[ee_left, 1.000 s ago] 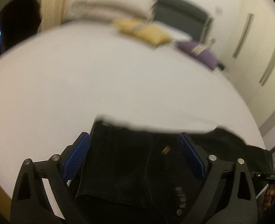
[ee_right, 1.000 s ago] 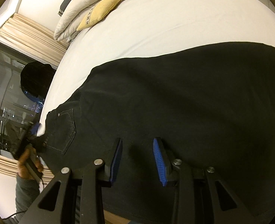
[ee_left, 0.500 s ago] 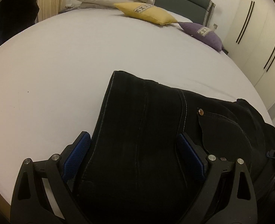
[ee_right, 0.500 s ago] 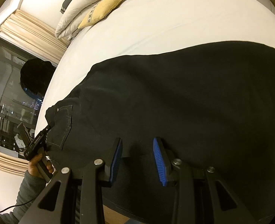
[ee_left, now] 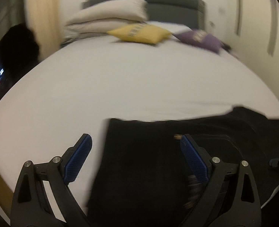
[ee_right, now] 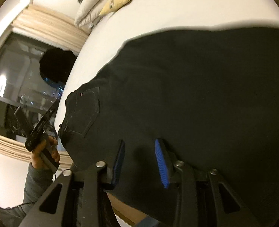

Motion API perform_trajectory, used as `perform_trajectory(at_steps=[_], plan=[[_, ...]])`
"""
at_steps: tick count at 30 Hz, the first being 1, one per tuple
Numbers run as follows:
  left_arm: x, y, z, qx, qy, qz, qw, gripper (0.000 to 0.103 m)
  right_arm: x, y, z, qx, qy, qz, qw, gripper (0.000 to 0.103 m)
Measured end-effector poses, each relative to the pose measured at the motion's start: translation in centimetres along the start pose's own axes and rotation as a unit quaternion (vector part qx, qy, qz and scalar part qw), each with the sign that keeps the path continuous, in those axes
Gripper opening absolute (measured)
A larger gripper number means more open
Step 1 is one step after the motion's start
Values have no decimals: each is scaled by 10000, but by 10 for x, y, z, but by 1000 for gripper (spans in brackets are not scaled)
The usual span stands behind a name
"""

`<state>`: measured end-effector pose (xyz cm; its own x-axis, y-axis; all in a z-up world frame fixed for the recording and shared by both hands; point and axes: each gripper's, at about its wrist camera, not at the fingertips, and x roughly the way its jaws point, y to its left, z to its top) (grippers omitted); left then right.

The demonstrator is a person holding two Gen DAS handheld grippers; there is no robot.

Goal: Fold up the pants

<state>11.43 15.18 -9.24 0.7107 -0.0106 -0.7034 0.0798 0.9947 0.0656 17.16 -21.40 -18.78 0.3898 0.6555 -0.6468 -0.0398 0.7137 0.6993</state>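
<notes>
Black denim pants [ee_right: 186,87] lie flat across the white bed [ee_left: 120,87], ready for creasing; left claw [ee_left: 135,158] spread wide, empty, right claw [ee_right: 139,160] parted above the cloth.

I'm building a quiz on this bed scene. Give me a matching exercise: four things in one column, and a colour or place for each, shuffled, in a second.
Things:
1. pants
2. cushion nearest the white pillows
3. cushion farther from them
4. headboard

Colour or place:
A. purple
B. dark grey, behind the pillows
C. black, at the near edge of the bed
D. yellow

Pairs: 1-C, 2-D, 3-A, 4-B
</notes>
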Motion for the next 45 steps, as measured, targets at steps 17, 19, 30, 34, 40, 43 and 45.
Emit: perform_trajectory(at_steps=[17, 19, 30, 34, 40, 43, 45], plan=[[-6, -58, -8, 651, 84, -290, 9974, 96, -26, 59, 83, -920, -701, 120, 9932, 54], [7, -71, -3, 784, 180, -314, 9963, 96, 10, 71, 107, -910, -501, 494, 9934, 54], [81, -25, -15, 363, 756, 17, 9965, 99, 41, -34, 149, 563, -795, -332, 9947, 23], [39, -65, 9, 611, 306, -155, 9975, 98, -30, -26, 99, 357, -1107, 64, 9932, 60], [29, -174, -25, 1490, 629, -923, 9825, 102, -46, -62, 0, 492, -983, 258, 9936, 40], [39, -176, -58, 1186, 878, -983, 9842, 103, -82, -106, -14, 1181, -1335, 219, 9837, 20], [39, -167, -57, 1193, 872, -843, 9854, 103, -116, -130, -22, 1292, -1654, -99, 9777, 20]])
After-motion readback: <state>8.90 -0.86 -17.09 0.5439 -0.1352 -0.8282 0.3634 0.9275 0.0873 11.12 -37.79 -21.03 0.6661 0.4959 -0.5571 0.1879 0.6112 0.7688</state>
